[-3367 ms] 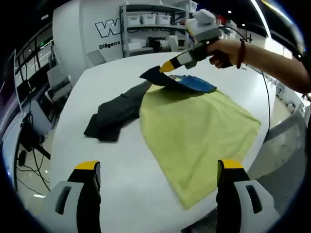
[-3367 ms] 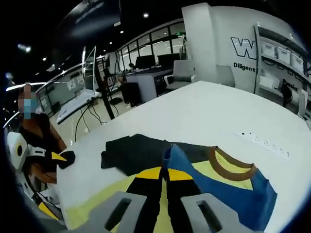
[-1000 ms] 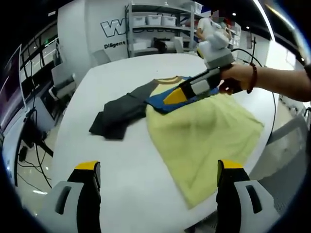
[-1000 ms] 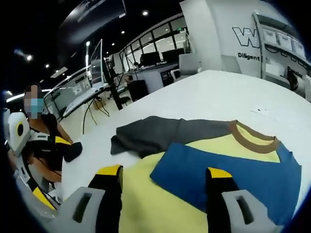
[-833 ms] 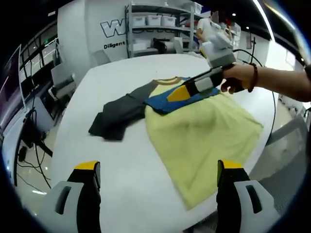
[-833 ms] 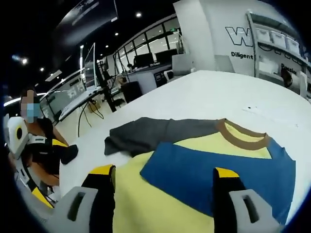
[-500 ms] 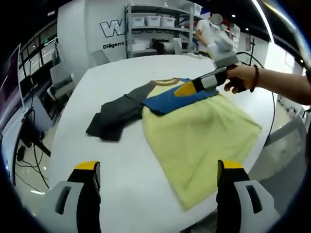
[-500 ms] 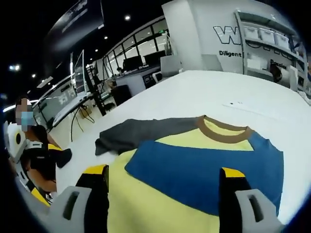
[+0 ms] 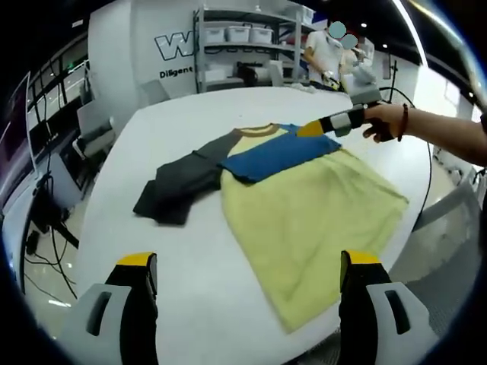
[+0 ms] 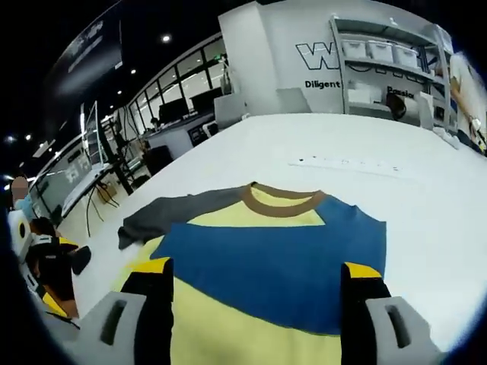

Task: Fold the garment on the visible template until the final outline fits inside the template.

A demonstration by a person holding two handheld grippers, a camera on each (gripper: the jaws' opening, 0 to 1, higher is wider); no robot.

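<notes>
A yellow shirt [image 9: 304, 213] lies flat on the white table [image 9: 152, 228]. Its blue sleeve [image 9: 274, 152] is folded across the chest, below the brown collar [image 9: 260, 130]. The dark grey sleeve [image 9: 179, 186] trails out to the left, bunched up. In the right gripper view the blue sleeve [image 10: 274, 258], the collar [image 10: 281, 199] and the grey sleeve [image 10: 163, 213] lie just ahead of my right gripper [image 10: 257, 268], which is open and holds nothing. A hand holds that right gripper [image 9: 335, 123] at the shirt's far right shoulder. My left gripper [image 9: 248, 262] is open, back at the near table edge.
Shelves with white bins [image 9: 243, 34] and people [image 9: 327, 46] stand beyond the table. A power strip [image 10: 342, 162] lies on the table past the collar. Chairs [image 9: 95, 125] and desks are on the left. The table's edge runs close by the shirt's right hem [image 9: 415, 205].
My right gripper, shut on the blue sleeve 3.4 s ago, laid it across the chest, opened and drew back toward the far right. My left gripper has stayed put.
</notes>
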